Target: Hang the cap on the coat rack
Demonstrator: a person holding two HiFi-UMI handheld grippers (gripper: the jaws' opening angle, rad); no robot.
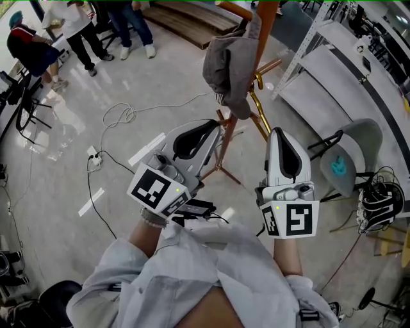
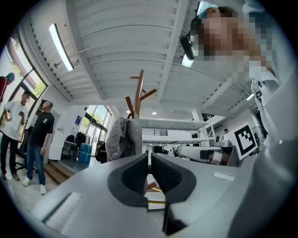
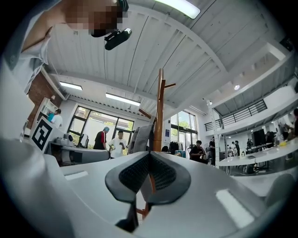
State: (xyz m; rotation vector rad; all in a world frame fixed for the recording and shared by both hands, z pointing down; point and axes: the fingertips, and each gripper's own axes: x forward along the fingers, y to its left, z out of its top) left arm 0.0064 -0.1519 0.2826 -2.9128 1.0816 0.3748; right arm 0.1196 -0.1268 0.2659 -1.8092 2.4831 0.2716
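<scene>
A grey cap hangs on a peg of the wooden coat rack, with no gripper touching it. Both grippers are held low near the person's body, apart from the rack. My left gripper is shut and empty, left of the rack's legs. My right gripper is also shut with nothing in it, right of the legs. In the left gripper view the cap hangs on the rack beyond the closed jaws. The right gripper view shows the cap and pole past its closed jaws.
Cables and a power strip lie on the floor at the left. People stand at the far left. A grey chair and white shelving stand at the right. A wooden platform lies behind the rack.
</scene>
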